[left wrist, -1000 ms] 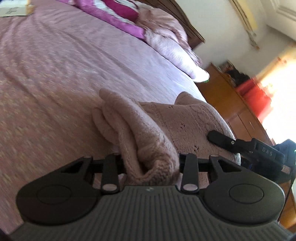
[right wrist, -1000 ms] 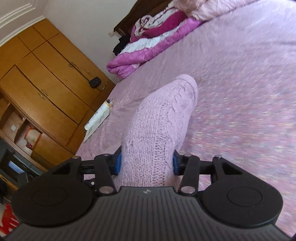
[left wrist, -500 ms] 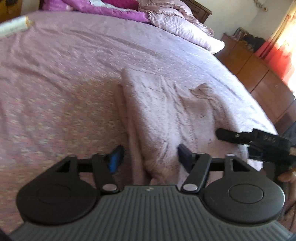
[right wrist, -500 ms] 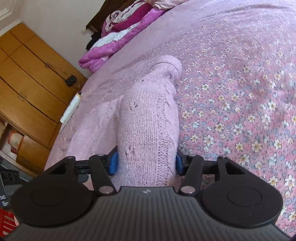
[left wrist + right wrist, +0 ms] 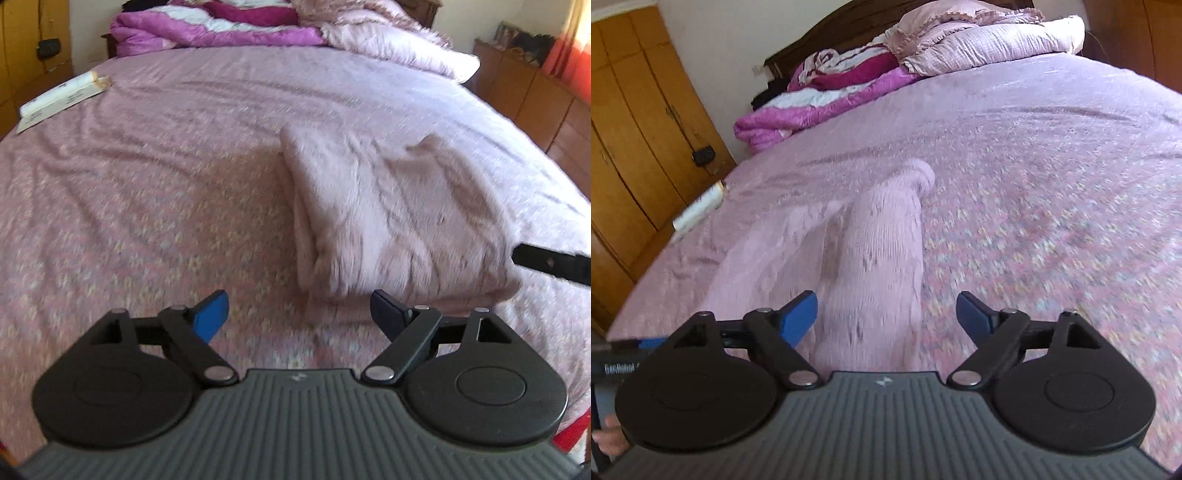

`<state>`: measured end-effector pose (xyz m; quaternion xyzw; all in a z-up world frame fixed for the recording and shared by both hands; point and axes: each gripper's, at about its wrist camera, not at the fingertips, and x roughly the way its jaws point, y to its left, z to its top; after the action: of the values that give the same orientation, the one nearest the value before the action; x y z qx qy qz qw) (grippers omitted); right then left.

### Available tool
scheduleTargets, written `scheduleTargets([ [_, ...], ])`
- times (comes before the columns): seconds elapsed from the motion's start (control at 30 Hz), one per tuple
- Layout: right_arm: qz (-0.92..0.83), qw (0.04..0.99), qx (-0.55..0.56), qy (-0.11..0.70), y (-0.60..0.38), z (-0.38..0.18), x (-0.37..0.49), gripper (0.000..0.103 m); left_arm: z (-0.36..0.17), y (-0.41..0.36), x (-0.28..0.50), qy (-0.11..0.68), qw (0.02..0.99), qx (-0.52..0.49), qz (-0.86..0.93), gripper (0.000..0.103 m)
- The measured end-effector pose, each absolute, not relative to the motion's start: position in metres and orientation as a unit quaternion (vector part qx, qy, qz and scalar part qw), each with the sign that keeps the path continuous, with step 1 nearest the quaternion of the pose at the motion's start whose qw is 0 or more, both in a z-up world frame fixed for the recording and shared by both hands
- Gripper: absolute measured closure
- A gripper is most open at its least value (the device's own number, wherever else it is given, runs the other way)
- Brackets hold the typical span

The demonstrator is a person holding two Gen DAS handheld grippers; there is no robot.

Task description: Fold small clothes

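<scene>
The bedspread [image 5: 147, 206] lies bare and wide to the left of the folded sweater [image 5: 388, 221], giving open passage there. A flat box [image 5: 62, 98] sits at the far left edge, and a heap of quilts [image 5: 229, 26] and a pillow [image 5: 406, 51] blocks the head end. To the right of the sweater's sleeve [image 5: 882, 258] the bedspread is likewise bare.

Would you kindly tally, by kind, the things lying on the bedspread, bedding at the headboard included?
Pink knitted garment: 1
White box: 1
Magenta quilt: 1
Pale pink pillow: 1
Total: 4
</scene>
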<state>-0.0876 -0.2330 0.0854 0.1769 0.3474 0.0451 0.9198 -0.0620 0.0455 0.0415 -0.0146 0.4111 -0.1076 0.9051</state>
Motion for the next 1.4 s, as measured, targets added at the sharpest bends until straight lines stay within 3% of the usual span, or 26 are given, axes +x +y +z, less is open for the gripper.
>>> scheduleTargets([
  [0.3, 0.031, 0.914, 0.115, 0.389, -0.200, 0.059, -0.133, 0.015, 0.017, 0.023, -0.082, 0.438, 0.896, 0.028, -0.071, 0.017],
  [0.43, 0.018, 0.910, 0.087, 0.406, -0.186, 0.046, -0.138, 0.013, 0.013, 0.012, -0.084, 0.447, 0.891, 0.044, -0.063, 0.007],
  [0.63, 0.010, 0.913, 0.045, 0.406, -0.167, 0.037, -0.139, 0.007, 0.008, 0.007, -0.089, 0.442, 0.894, 0.049, -0.054, 0.004],
  [1.4, 0.003, 0.911, 0.031, 0.412, -0.163, 0.033, -0.129, 0.004, 0.007, 0.009, -0.086, 0.447, 0.892, 0.040, -0.050, 0.000],
])
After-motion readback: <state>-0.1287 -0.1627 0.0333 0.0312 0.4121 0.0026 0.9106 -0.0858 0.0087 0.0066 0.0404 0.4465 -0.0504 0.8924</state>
